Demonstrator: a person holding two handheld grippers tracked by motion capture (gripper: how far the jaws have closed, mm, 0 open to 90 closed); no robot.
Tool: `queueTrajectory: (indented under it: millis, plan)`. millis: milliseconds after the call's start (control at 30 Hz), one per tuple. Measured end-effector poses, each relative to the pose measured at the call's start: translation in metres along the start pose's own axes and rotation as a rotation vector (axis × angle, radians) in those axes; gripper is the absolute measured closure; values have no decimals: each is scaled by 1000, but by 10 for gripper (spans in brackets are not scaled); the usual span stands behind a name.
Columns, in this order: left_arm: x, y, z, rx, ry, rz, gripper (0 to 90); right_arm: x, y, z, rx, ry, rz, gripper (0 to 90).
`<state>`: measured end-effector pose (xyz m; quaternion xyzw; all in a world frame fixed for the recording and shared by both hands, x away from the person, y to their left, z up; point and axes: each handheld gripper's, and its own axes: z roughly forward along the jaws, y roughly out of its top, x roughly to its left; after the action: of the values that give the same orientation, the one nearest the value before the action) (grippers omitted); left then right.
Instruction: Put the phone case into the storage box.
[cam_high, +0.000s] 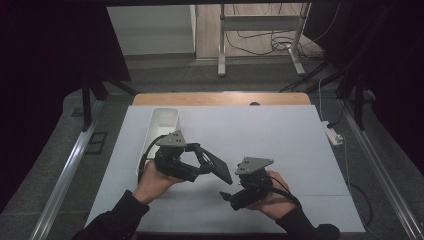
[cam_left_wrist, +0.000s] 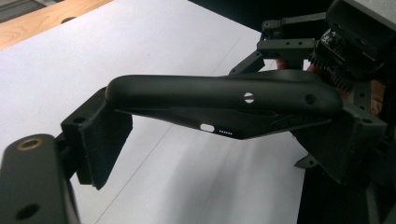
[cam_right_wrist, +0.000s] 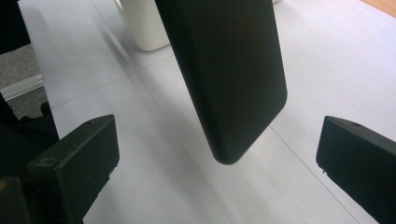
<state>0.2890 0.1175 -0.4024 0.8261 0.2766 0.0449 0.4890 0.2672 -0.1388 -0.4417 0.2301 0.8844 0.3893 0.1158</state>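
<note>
Lower centre of the high view, the right gripper (cam_high: 226, 195) gapes empty — the flat black plastic phone case (cam_high: 218, 167) hangs between its jaws untouched, gripped across its width by the left gripper (cam_high: 205, 161), above the pale blue-grey table mat (cam_high: 280, 145).

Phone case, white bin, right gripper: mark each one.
phone case (cam_right_wrist: 224, 70), right gripper view, its flat back.
white bin (cam_high: 161, 123), high view, its far rim.
right gripper (cam_high: 226, 195), high view, between its fingertips.
</note>
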Motion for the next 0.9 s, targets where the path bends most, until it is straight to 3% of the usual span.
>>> queueTrajectory:
  millis: [267, 567, 900]
  plan:
    - [-8, 6, 7, 11, -5, -13, 146, 2, 2, 7, 10, -41, 7, 79]
    - [-10, 6, 9, 9, -9, -47, 145, 8, 2, 13, 21, -151, -35, 316]
    - [-13, 7, 12, 12, -17, -65, 143, 11, 2, 21, 32, -196, -65, 474]
